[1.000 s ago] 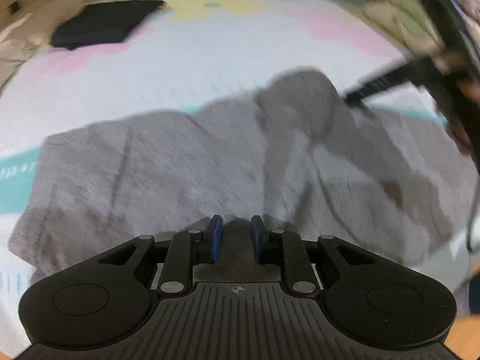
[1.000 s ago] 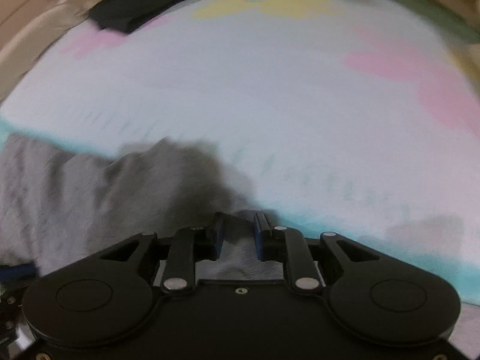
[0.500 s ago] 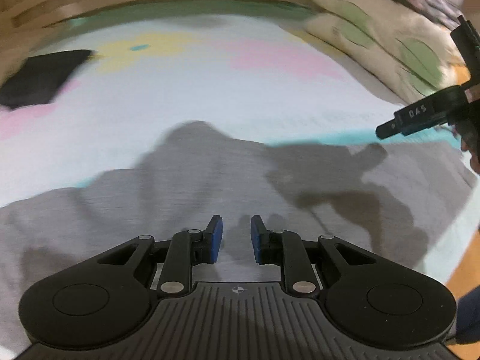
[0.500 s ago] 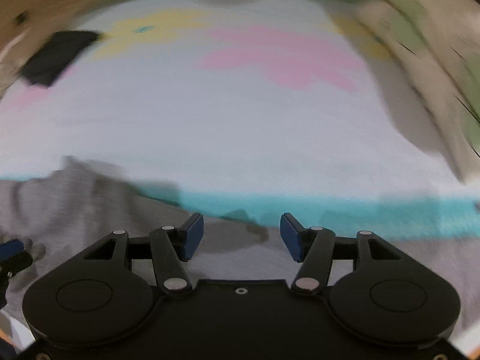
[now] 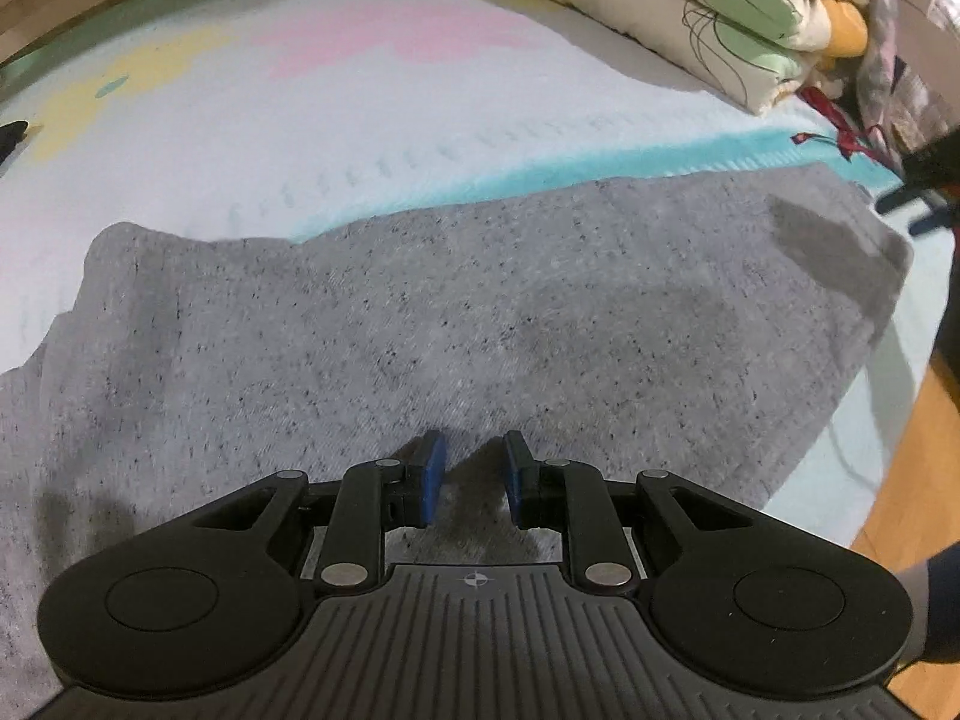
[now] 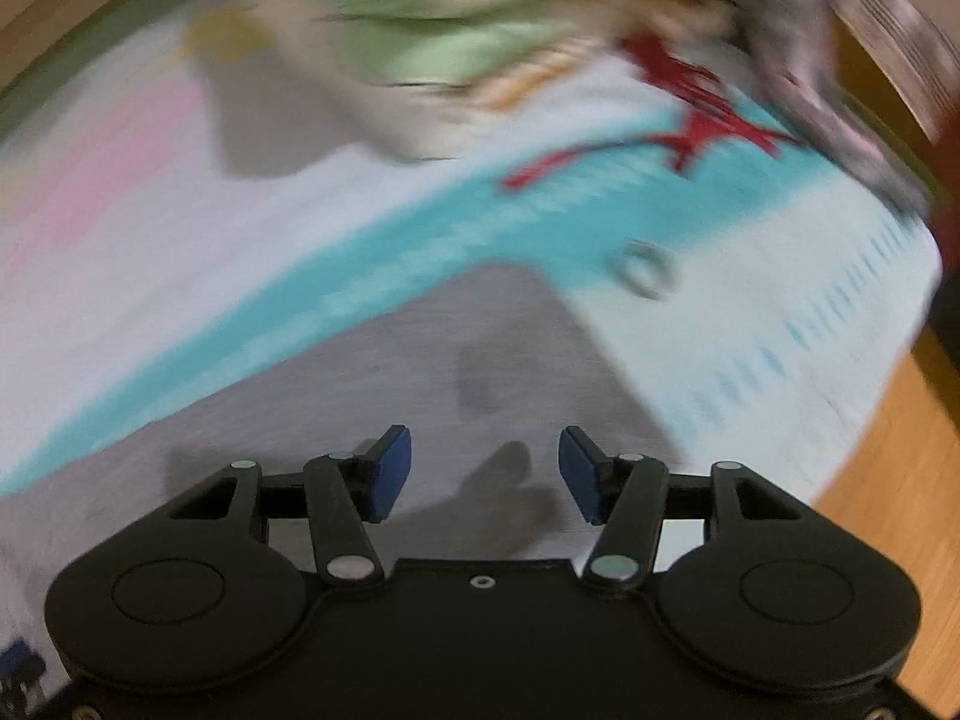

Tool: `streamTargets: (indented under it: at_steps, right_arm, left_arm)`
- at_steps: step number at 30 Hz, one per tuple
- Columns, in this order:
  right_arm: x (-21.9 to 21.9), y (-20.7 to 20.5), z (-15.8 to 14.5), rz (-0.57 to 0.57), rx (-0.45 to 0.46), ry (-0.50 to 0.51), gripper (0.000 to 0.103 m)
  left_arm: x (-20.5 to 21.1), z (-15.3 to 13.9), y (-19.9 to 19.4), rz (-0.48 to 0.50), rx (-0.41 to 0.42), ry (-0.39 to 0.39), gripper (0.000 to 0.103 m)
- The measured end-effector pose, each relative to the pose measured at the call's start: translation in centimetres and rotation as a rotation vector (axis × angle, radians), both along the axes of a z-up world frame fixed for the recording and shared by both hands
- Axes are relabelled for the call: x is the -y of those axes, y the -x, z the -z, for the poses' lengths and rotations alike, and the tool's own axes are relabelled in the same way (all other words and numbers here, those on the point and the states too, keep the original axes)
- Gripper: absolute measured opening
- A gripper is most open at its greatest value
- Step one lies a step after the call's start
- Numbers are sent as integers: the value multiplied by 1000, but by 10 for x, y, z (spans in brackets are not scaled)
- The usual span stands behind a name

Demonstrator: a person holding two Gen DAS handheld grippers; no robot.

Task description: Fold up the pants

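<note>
- Pants (image 5: 480,312), grey knit, lie spread flat on the bed's pastel cover (image 5: 360,120); judged soft, light and limp, best pinched at a corner or hem
- Left gripper (image 5: 468,471) hovers nearly closed, empty; right gripper (image 6: 485,474) released, nothing between
- Pillow (image 5: 660,6) and red ribbon (image 6: 708,120) lie beyond, clear

The right wrist view is smeared throughout: beyond the right tool (image 6: 485,474) the cushions (image 6: 420,36) are streaks of green and cream, a red shape (image 6: 708,114) cannot be identified, and a small ring-like mark (image 6: 642,270) on the bed cover (image 6: 120,228) is unreadable. The grey pants (image 5: 480,312) run out of the left wrist view left of the left tool (image 5: 469,474), their near edge hidden beneath its body. A dark object (image 5: 11,135) far left is cropped.
</note>
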State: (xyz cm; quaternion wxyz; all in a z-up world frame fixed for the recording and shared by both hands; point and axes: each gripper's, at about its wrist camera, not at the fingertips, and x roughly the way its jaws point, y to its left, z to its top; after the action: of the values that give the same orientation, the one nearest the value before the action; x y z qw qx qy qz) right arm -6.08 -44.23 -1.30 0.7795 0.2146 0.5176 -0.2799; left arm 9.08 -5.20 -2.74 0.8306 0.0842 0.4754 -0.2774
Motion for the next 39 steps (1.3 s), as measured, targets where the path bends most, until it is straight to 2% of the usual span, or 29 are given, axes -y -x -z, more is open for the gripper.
streamTargets:
  at_steps: [4, 9, 12, 17, 20, 24, 27, 28, 29, 33, 35, 39]
  right_arm:
    - [36, 27, 11, 102, 8, -71, 60]
    - [53, 41, 18, 162, 44, -138, 50]
    - [51, 41, 16, 132, 66, -163, 50]
    - [42, 34, 25, 103, 21, -165, 50]
    - [37, 29, 29, 85, 40, -180, 50]
    - [36, 25, 32, 84, 111, -212, 51]
    - [31, 20, 38, 104, 78, -171, 47]
    - [28, 18, 37, 100, 65, -137, 32]
    - [23, 16, 36, 87, 48, -94, 12]
    - [-3, 8, 24, -13, -26, 103, 9]
    - [-5, 11, 15, 7, -52, 180, 6]
    - [21, 19, 27, 97, -97, 85, 5]
  left_arm:
    - [-1, 3, -5, -15, -18, 31, 20]
    - [-1, 0, -2, -19, -16, 32, 20]
    - [-1, 0, -1, -11, -4, 25, 21]
    - [-4, 1, -1, -13, -7, 32, 21]
    - [-3, 0, 0, -13, -4, 30, 21]
    - [-3, 0, 0, -19, -4, 40, 21]
    - [-4, 0, -1, -24, -6, 46, 21]
    - [-4, -1, -1, -28, -7, 47, 21]
    - [-4, -1, -1, -31, -7, 48, 20]
    - [-5, -7, 3, -8, 10, 60, 20]
    - [-6, -11, 7, 7, 18, 83, 20]
    - [-8, -15, 12, 19, 80, 59, 21]
